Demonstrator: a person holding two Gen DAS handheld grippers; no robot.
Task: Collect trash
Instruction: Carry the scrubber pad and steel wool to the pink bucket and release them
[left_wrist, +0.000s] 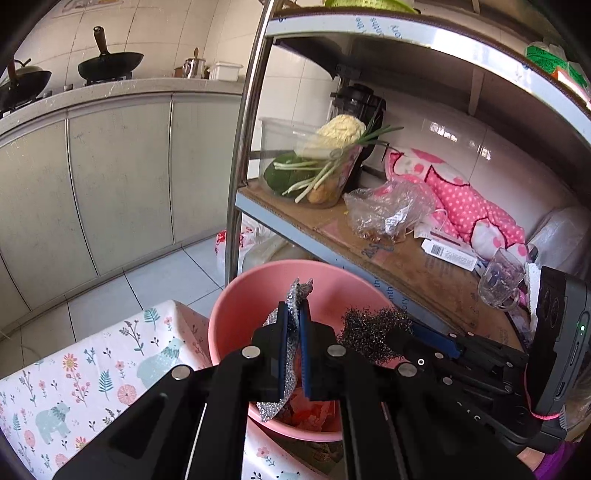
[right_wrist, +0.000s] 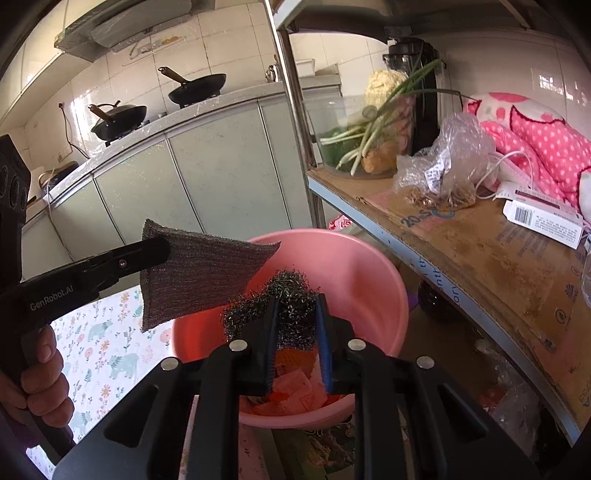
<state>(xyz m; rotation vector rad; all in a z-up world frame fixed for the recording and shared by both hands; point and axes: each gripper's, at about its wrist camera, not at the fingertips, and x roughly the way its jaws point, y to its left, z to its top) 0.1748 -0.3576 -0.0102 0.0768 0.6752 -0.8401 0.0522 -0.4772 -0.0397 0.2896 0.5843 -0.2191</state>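
Observation:
A pink plastic basin (left_wrist: 243, 306) (right_wrist: 354, 266) stands on the floral-cloth table and holds orange scraps (right_wrist: 295, 387). My left gripper (left_wrist: 293, 314) is shut on a silver scouring pad (left_wrist: 297, 291), held edge-up over the basin; the pad shows flat in the right wrist view (right_wrist: 199, 269). My right gripper (right_wrist: 295, 302) is shut on a dark steel wool ball (right_wrist: 273, 299), also over the basin; the ball shows in the left wrist view (left_wrist: 373, 325).
A metal shelf rack (left_wrist: 251, 110) stands just right of the basin, holding a container of vegetables (left_wrist: 325, 166), a plastic bag (left_wrist: 388, 210), a pink polka-dot cloth (left_wrist: 469, 199), a glass mug (left_wrist: 498, 280). Kitchen cabinets (left_wrist: 110, 184) with woks are on the left.

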